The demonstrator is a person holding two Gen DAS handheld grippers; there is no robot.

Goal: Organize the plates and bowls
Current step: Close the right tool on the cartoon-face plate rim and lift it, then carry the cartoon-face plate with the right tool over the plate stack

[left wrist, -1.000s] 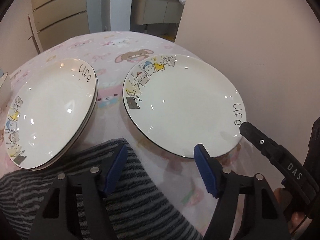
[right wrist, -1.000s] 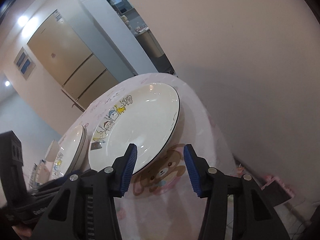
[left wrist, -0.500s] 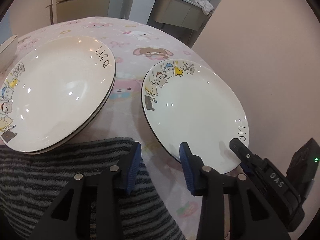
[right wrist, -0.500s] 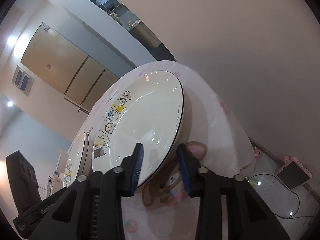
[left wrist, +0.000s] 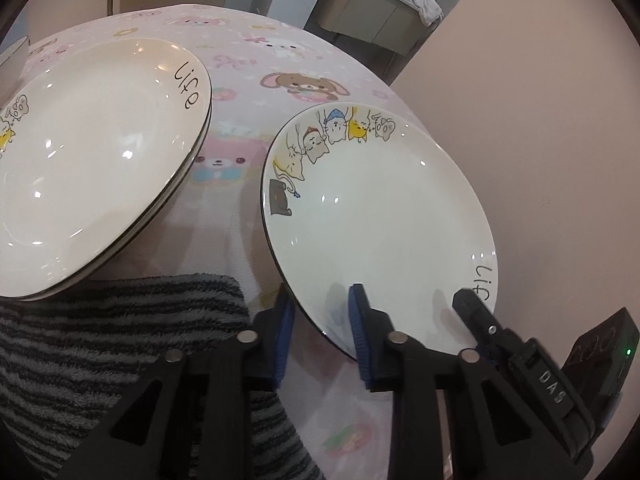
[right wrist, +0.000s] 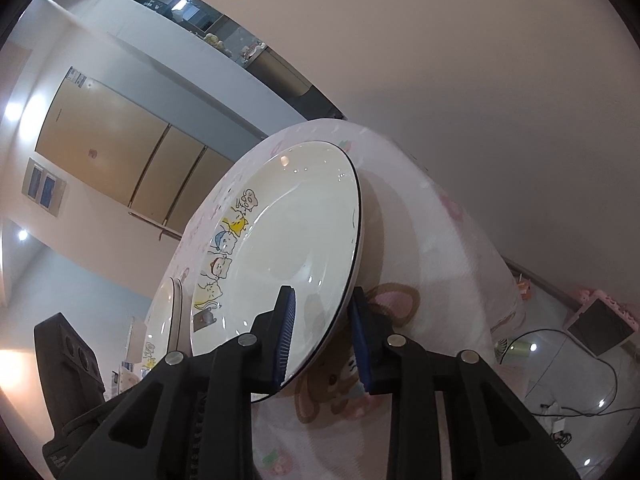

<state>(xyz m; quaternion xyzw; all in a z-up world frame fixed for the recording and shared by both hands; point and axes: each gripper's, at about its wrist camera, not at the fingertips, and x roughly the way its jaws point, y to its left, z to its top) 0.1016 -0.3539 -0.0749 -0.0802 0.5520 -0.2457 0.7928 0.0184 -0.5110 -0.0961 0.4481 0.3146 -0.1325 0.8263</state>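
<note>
A white plate with cartoon cats and the word "life" (left wrist: 380, 208) lies on the pink tablecloth near the table's right edge; it also shows in the right wrist view (right wrist: 288, 252). My left gripper (left wrist: 322, 324) straddles its near rim, blue pads on either side, with a gap still showing. My right gripper (right wrist: 322, 336) straddles the same plate's rim a little further right, pads close on each side. A stack of two like plates (left wrist: 92, 152) lies to the left.
A striped grey towel (left wrist: 120, 360) lies at the near edge under my left gripper. The table's edge (right wrist: 460, 264) drops off right beside the plate, with a wall beyond. A white bowl rim (left wrist: 14, 60) shows at far left.
Both grippers have moved forward onto the right plate's near rim and their jaws have narrowed around it. The plate has not visibly lifted.
</note>
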